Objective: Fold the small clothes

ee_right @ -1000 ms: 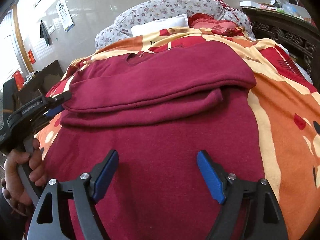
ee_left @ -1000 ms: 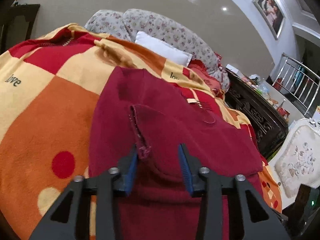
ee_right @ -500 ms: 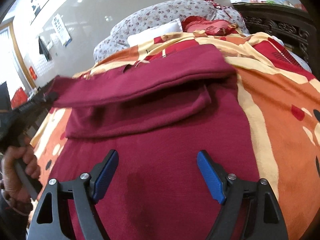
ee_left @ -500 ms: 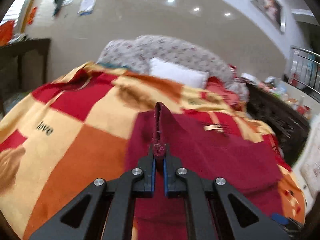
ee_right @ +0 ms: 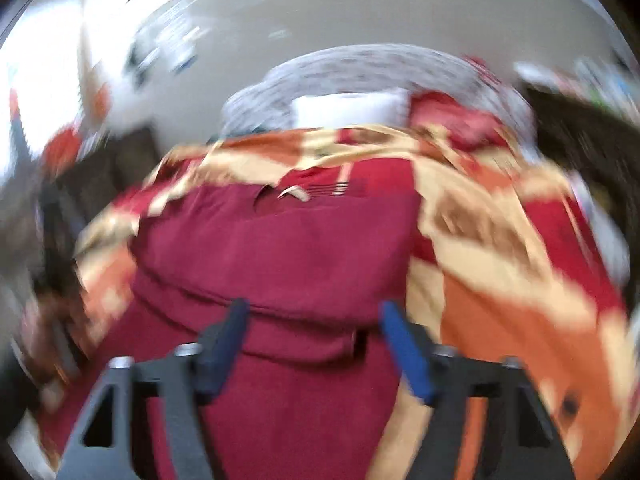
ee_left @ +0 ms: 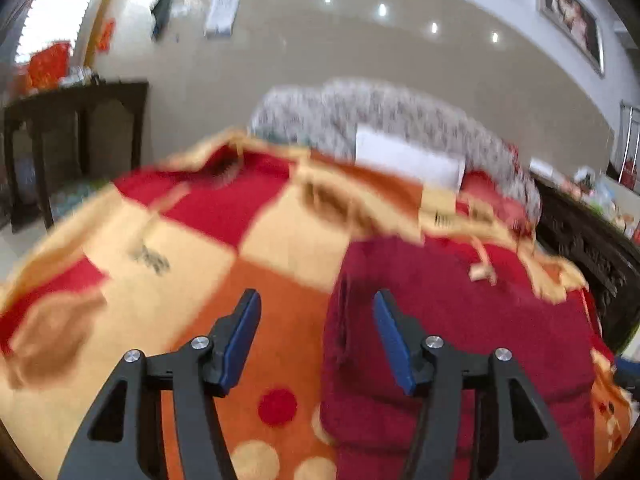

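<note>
A dark red sweater (ee_left: 460, 320) lies on the bed, partly folded, with a sleeve laid across its body. My left gripper (ee_left: 316, 328) is open and empty above the sweater's left edge, its right finger over the red cloth and its left finger over the blanket. In the right wrist view the sweater (ee_right: 280, 264) fills the middle, with a folded band across it. My right gripper (ee_right: 312, 344) is open and empty just above the sweater's body. Both views are blurred by motion.
The sweater rests on a red, orange and cream checked blanket (ee_left: 168, 280) over the bed. Floral pillows (ee_left: 380, 116) and a white pillow (ee_left: 408, 160) lie at the head. Dark wooden furniture stands at left (ee_left: 76, 136) and right (ee_left: 592, 248).
My left gripper was shut on the sweater's sleeve cuff half a second ago; now it is open and the cloth has dropped. My right gripper moved forward along the sweater.
</note>
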The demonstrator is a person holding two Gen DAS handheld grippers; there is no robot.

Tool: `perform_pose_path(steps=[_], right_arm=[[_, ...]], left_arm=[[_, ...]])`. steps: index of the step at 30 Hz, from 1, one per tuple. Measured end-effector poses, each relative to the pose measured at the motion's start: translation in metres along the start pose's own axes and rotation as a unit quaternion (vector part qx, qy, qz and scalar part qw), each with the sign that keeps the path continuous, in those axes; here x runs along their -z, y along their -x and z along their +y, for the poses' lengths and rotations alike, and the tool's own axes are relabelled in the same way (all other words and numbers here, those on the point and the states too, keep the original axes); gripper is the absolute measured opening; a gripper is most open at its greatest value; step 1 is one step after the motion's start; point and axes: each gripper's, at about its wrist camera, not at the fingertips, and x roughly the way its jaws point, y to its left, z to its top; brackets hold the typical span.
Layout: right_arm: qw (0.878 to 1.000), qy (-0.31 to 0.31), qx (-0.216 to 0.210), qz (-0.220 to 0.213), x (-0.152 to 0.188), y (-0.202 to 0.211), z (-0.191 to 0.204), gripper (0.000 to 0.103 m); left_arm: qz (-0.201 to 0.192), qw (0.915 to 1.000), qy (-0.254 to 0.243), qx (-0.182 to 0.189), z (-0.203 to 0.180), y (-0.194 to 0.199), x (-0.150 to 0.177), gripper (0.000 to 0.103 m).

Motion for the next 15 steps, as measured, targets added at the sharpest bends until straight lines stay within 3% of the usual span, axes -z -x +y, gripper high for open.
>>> perform_pose_path(steps=[3,5,9,11,15], right_arm=[[1.0,0.015,0.001,0.024,-0.01,-0.03,-0.006,0.027],[0.999,0.015,0.017,0.038,-0.015,-0.051,-0.013,0.026],[0.99,0.009,0.078,0.119,0.002,-0.082,-0.034,0.017],[0.991,-0.046,0.069,0.104,0.022,-0.07,-0.051,0.017],[0.987,-0.144,0.015,0.068,0.05,-0.053,-0.077,0.017]], left_arm=[[-0.006,0.9991,-0.036,0.023,-0.022,-0.001,-0.01,0.056],[0.032,0.9975,-0.046,0.043,-0.033,-0.022,-0.009,0.047],[0.108,0.9932,-0.026,0.036,-0.031,-0.062,0.01,0.046],[0.132,0.9903,-0.026,0.034,-0.031,-0.077,0.024,0.046],[0.133,0.99,-0.013,0.044,-0.027,-0.075,0.033,0.055]])
